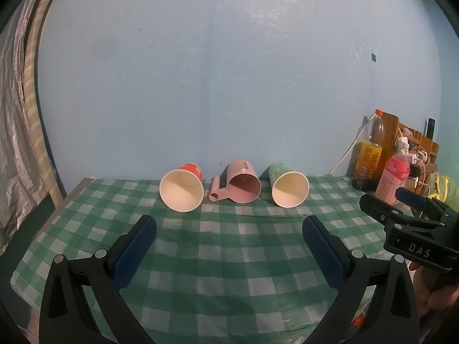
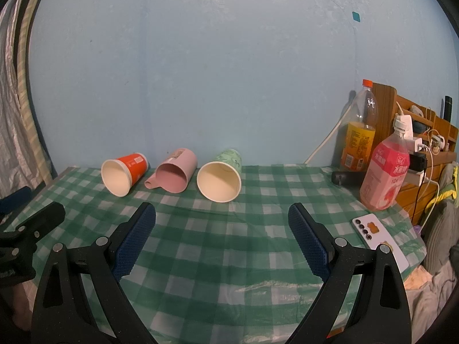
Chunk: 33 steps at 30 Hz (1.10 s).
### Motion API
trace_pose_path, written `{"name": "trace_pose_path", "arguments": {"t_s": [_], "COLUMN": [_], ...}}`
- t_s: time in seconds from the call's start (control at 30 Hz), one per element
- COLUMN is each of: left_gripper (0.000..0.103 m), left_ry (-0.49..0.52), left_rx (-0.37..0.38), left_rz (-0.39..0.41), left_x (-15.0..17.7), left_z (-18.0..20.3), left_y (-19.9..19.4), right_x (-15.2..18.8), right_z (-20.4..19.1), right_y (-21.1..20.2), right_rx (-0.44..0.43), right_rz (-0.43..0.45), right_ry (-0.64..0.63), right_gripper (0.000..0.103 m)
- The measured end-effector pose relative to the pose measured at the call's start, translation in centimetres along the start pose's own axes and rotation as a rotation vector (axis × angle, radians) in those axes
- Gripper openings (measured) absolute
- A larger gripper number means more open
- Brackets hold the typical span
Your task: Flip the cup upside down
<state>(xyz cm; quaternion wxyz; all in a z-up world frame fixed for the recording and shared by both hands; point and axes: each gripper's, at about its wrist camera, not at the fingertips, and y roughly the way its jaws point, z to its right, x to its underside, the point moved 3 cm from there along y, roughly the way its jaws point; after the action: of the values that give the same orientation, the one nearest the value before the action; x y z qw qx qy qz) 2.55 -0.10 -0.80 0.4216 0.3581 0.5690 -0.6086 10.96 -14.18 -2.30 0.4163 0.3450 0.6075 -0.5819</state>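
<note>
Three cups lie on their sides at the back of the checked table, mouths toward me: a red paper cup [image 1: 183, 186] [image 2: 124, 172] on the left, a pink handled mug [image 1: 239, 185] [image 2: 175, 173] in the middle, a green paper cup [image 1: 288, 185] [image 2: 222, 176] on the right. My left gripper [image 1: 229, 226] is open and empty, well short of the cups. My right gripper [image 2: 222, 215] is open and empty, in front of the green cup. The right gripper's body shows at the right edge of the left wrist view [image 1: 407, 223].
A green checked tablecloth [image 2: 229, 246] covers the table. At the right stand an orange drink bottle [image 2: 358, 132], a pink drink bottle [image 2: 384, 172] and a wooden rack with chargers [image 2: 424, 132]. A white phone [image 2: 378, 240] lies near the right edge. A blue wall stands behind.
</note>
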Motion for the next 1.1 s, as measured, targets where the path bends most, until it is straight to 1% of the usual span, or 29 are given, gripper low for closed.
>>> {"name": "trace_pose_path", "arguments": {"t_s": [1.1], "left_gripper": [0.103], "left_ry": [0.011], "left_rx": [0.000], "left_rz": [-0.012], "left_x": [0.40], "left_z": [0.43], "left_y": [0.10], "right_x": [0.17], "right_z": [-0.62], "right_y": [0.35], "right_rx": [-0.004], "right_rz": [-0.010], "right_ry": [0.000], "right_gripper": [0.093]}}
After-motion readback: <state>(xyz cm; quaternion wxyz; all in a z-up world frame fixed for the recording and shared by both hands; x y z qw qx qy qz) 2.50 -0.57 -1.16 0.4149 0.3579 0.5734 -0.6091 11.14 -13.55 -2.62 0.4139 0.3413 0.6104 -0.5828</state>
